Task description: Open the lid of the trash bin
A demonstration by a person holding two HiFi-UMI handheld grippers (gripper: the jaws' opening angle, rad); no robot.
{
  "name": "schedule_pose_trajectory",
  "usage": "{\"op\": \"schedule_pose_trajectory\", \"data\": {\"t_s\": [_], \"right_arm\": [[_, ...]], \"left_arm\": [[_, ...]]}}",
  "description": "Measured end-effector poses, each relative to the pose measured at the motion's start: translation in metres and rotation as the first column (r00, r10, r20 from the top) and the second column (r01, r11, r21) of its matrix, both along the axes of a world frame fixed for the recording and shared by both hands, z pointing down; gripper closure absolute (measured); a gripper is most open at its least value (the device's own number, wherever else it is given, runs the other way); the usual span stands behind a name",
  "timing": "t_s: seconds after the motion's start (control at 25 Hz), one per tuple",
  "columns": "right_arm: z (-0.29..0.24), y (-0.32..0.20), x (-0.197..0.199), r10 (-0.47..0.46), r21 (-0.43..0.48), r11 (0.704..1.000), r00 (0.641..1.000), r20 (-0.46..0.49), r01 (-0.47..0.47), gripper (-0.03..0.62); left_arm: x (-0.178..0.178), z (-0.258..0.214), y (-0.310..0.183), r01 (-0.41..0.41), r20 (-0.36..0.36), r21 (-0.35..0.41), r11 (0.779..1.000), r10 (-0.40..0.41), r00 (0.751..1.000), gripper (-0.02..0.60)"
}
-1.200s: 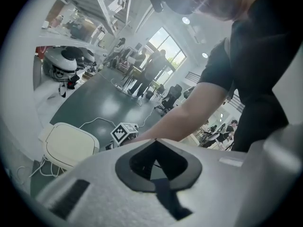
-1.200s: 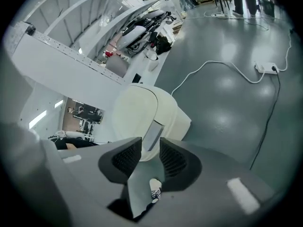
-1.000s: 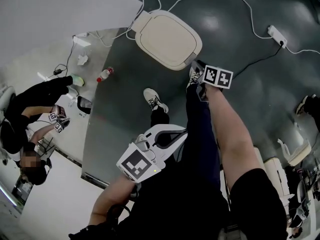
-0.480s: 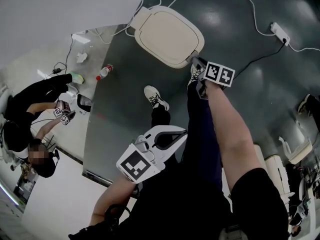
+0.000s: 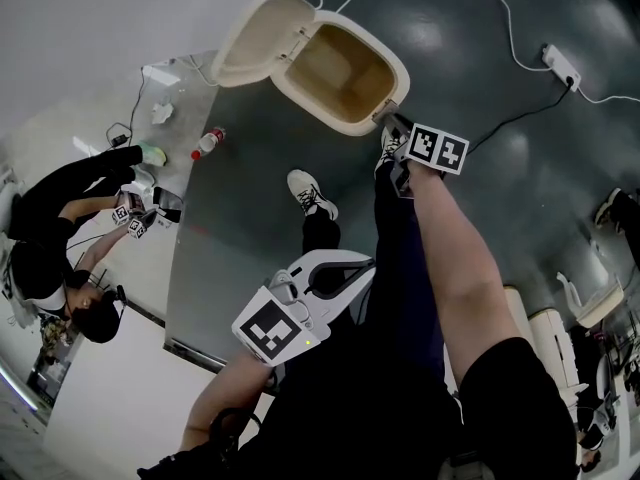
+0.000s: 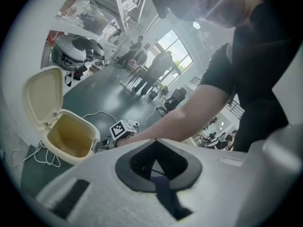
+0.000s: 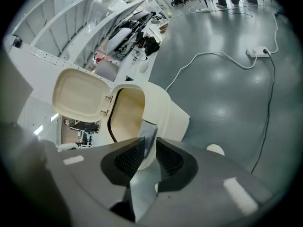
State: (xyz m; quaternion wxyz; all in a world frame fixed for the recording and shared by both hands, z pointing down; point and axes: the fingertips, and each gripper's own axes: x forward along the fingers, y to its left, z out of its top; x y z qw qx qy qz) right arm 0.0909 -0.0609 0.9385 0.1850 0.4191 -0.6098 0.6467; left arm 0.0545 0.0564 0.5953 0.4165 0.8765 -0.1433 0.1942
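The cream trash bin (image 5: pixel 345 73) stands on the dark floor with its lid (image 5: pixel 255 38) swung up and back, so the empty inside shows. My right gripper (image 5: pixel 390 128) has its tip at the bin's front rim. In the right gripper view its jaws are closing, nearly together, with nothing seen between them (image 7: pixel 149 129), below the open lid (image 7: pixel 78 96). My left gripper (image 5: pixel 335 273) is held back near my body, far from the bin, its jaws together (image 6: pixel 158 174). The left gripper view shows the bin (image 6: pixel 71 138) at the left.
A white cable runs past the bin to a power strip (image 5: pixel 557 68). A bottle (image 5: pixel 208 146) lies on the floor at the left near a crouching person (image 5: pixel 60 228). My own shoe (image 5: pixel 308 200) is just short of the bin. A light wall rises behind the bin.
The bin's lid, flat and shut in both earlier frames, has sprung up and back and now stands open. Neither gripper has visibly shifted.
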Motion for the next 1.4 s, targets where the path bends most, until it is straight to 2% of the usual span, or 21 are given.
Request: {"op": "schedule_pose_trajectory", "data": {"t_s": [0.4, 0.64, 0.72, 0.8, 0.84, 1.04, 1.2, 1.28, 1.4], "right_arm": [[0.003, 0.000, 0.002, 0.003, -0.002, 1.000, 1.000, -0.003, -0.003, 0.496], [0.000, -0.001, 0.001, -0.029, 0.001, 1.000, 0.999, -0.016, 0.029, 0.496], [-0.006, -0.001, 0.001, -0.038, 0.006, 0.999, 0.999, -0.018, 0.038, 0.521], [-0.015, -0.001, 0.004, -0.035, 0.012, 0.999, 0.999, -0.030, 0.036, 0.586], [-0.022, -0.002, 0.004, -0.032, 0.023, 0.999, 0.999, -0.029, 0.033, 0.586], [-0.079, -0.010, -0.002, -0.074, 0.124, 0.989, 0.997, -0.017, 0.076, 0.586], [-0.148, -0.020, -0.006, -0.095, 0.220, 0.971, 0.995, 0.006, 0.092, 0.586], [-0.189, -0.028, -0.010, -0.112, 0.288, 0.952, 0.993, 0.021, 0.101, 0.586], [-0.252, -0.044, -0.016, -0.150, 0.399, 0.908, 0.989, 0.020, 0.130, 0.586]], "left_arm": [[0.002, 0.001, -0.001, -0.011, -0.002, -0.003, 1.000, 0.011, 1.000, 0.578], [-0.001, -0.008, -0.002, 0.015, -0.001, 0.006, 1.000, -0.015, 1.000, 0.578], [-0.002, -0.016, -0.001, 0.020, -0.001, 0.018, 1.000, -0.020, 1.000, 0.578], [-0.005, -0.027, -0.002, 0.027, -0.002, 0.039, 0.999, -0.027, 1.000, 0.578], [-0.007, -0.032, -0.002, 0.032, -0.002, 0.051, 0.998, -0.032, 0.999, 0.578], [-0.017, -0.069, -0.007, 0.069, -0.025, 0.120, 0.990, -0.066, 0.998, 0.578], [-0.028, -0.110, -0.006, 0.096, -0.051, 0.165, 0.982, -0.088, 0.995, 0.578], [-0.037, -0.130, -0.007, 0.100, -0.055, 0.191, 0.976, -0.091, 0.994, 0.578], [-0.053, -0.156, -0.015, 0.113, -0.069, 0.235, 0.966, -0.099, 0.993, 0.578]]}}
